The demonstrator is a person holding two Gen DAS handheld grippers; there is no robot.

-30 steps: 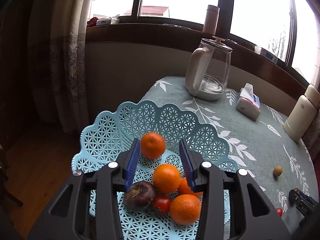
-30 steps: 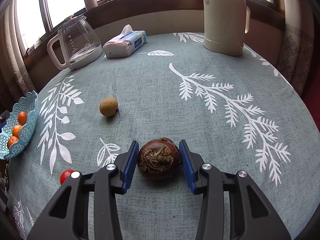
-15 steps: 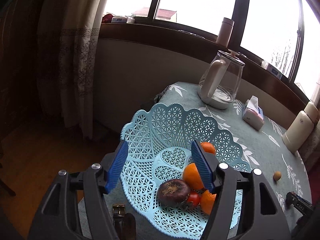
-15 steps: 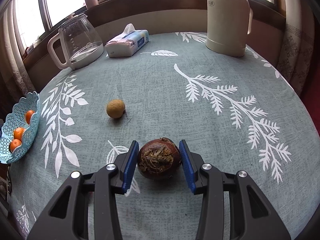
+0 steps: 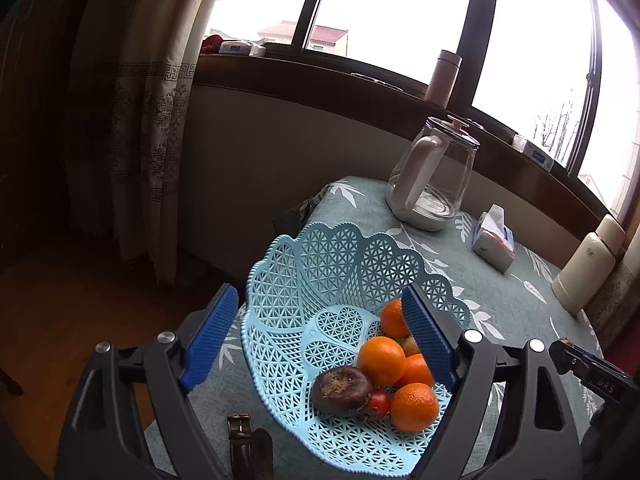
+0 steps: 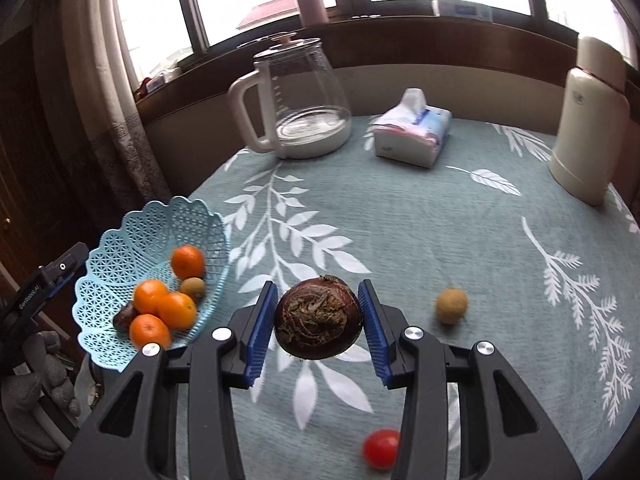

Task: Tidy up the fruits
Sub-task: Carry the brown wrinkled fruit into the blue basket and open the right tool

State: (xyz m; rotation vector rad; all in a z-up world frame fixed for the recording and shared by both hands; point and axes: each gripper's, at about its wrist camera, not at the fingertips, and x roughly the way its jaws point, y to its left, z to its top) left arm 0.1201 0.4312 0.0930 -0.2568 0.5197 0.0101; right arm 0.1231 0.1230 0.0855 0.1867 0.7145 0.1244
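One dark mangosteen, now lifted off the tabletop and pinched in the right gripper, has swung toward the basket, from which the left gripper, spread empty, has drawn back.

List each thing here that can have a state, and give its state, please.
Left tool: open, holds nothing.
Right tool: shut on the dark fruit, lifted off the table.
Basket: upright, holding oranges and other fruit.
Kettle: upright, lid on.
Tissue box: open, a tissue sticking out.
Thermos: upright, closed.
Tan fruit: loose on the table.
Tomato: loose on the table.
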